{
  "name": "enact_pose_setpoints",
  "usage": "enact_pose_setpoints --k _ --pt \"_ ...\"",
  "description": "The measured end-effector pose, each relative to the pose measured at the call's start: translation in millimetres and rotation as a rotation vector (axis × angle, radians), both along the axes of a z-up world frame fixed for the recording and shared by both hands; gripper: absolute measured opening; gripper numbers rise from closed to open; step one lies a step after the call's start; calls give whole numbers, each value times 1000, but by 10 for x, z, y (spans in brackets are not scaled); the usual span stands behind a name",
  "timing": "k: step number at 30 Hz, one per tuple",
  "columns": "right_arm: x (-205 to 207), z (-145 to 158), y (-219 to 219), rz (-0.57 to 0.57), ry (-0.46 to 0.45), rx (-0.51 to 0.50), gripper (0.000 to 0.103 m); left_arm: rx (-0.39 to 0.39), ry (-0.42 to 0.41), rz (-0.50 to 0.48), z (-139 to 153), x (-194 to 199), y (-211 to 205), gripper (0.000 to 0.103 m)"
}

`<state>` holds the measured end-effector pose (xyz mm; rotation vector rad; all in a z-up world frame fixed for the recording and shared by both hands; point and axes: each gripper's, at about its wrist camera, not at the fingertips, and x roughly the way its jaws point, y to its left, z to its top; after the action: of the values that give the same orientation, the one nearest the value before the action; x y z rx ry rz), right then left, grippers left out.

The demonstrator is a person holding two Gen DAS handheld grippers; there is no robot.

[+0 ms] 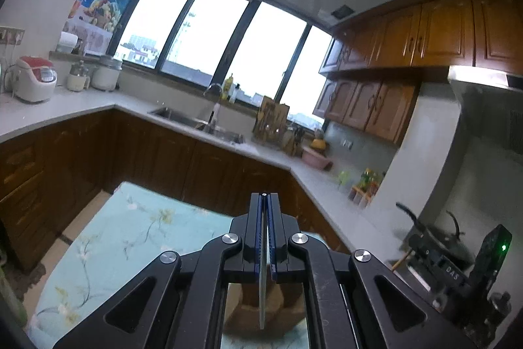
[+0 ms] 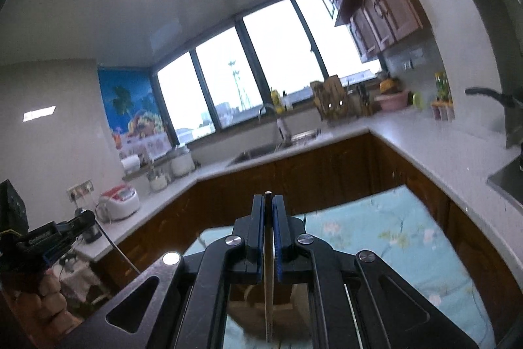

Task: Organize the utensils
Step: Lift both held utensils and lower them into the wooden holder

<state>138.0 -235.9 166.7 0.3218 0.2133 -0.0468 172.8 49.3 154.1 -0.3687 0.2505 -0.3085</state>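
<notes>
My left gripper (image 1: 264,197) is shut on a thin flat metal utensil handle (image 1: 263,290) that runs down between the pads toward a brown wooden holder (image 1: 248,313) below. My right gripper (image 2: 268,196) is shut on a thin pale stick, like a chopstick (image 2: 268,293), that hangs down over the same kind of brown holder (image 2: 248,306). Both grippers are raised above a table with a light blue floral cloth (image 1: 130,237), which also shows in the right wrist view (image 2: 392,237). The lower ends of both utensils are hidden. The left gripper shows at the left edge of the right wrist view (image 2: 62,234).
An L-shaped white counter (image 1: 327,185) with dark wood cabinets runs around the room. It carries a sink (image 1: 199,123), a rice cooker (image 1: 34,79), jars, a knife block (image 1: 271,123) and a pink bowl (image 1: 315,157). A pan with a black handle (image 1: 425,231) sits at the right.
</notes>
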Motion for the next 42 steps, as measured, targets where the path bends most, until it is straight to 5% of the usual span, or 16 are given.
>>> enact_pose_setpoints --k 13,24,42 --pt "380 24 -108 -43 -58 -4 5 -6 -7 34 -458 582 -206 1" --pt "693 -508 -179 -48 28 20 5 -2 94 59 -946 1123 -484 1" --pt "924 -879 -121 -19 147 14 5 74 168 -2 -911 1340 -496 2"
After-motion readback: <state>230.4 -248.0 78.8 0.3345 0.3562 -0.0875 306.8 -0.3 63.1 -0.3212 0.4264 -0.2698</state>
